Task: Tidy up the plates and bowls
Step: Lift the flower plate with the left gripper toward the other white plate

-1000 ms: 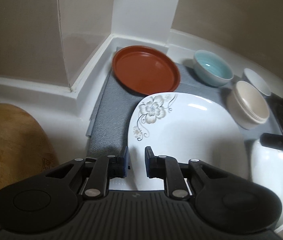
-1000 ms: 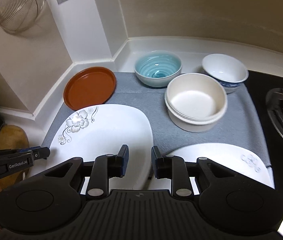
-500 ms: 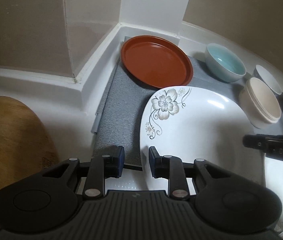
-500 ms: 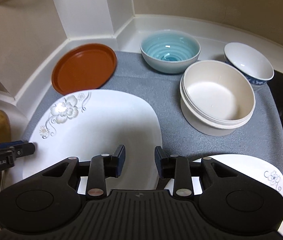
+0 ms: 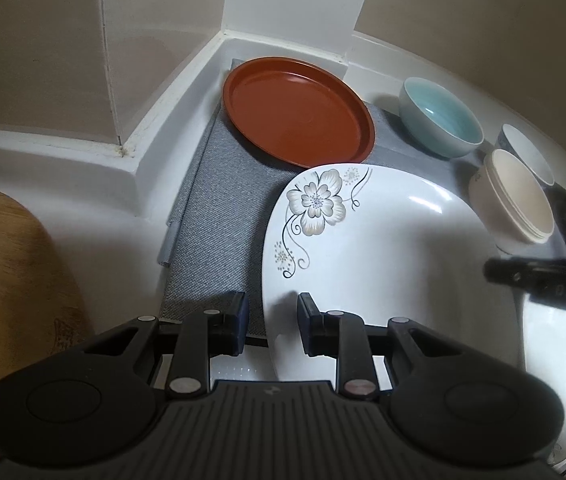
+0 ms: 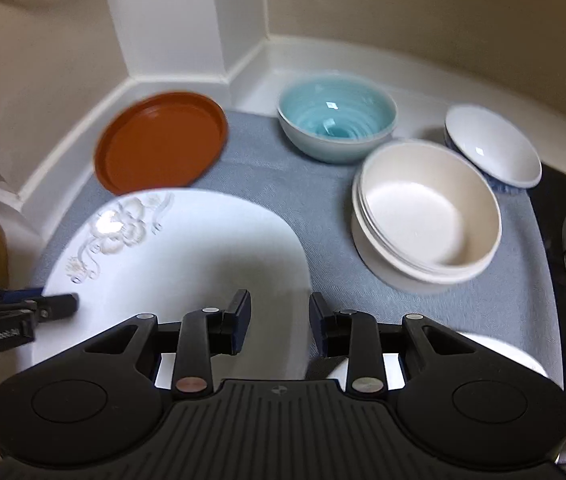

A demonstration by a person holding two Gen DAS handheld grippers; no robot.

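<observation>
The left gripper (image 5: 270, 322) sits low over the near left edge of the flowered white plate (image 5: 371, 256), jaws parted a little, having just been opening; the plate's rim runs into the gap between the pads, which do not press on it. The right gripper (image 6: 279, 320) hangs over the same plate's near right edge (image 6: 187, 264), jaws also narrowly parted after just opening, with the rim between them and no pad touching it.

The plate is a rounded square, lying flat on the grey mat (image 6: 323, 208), glossy white with a grey flower and curling black stems in the far left corner, which points toward the wall corner. No long axis stands out. A second white plate (image 6: 499, 354) lies just beside it at the near right, mostly hidden behind the gripper.

Farther back, a round brown plate (image 5: 297, 110) lies flat, its near rim touching or just under the flowered corner. To the right stands a stack of cream bowls (image 6: 429, 210), upright. Beyond it are a pale blue bowl (image 6: 337, 118) and a small white bowl with blue outside (image 6: 491, 146), tilted and close against the cream stack.
</observation>
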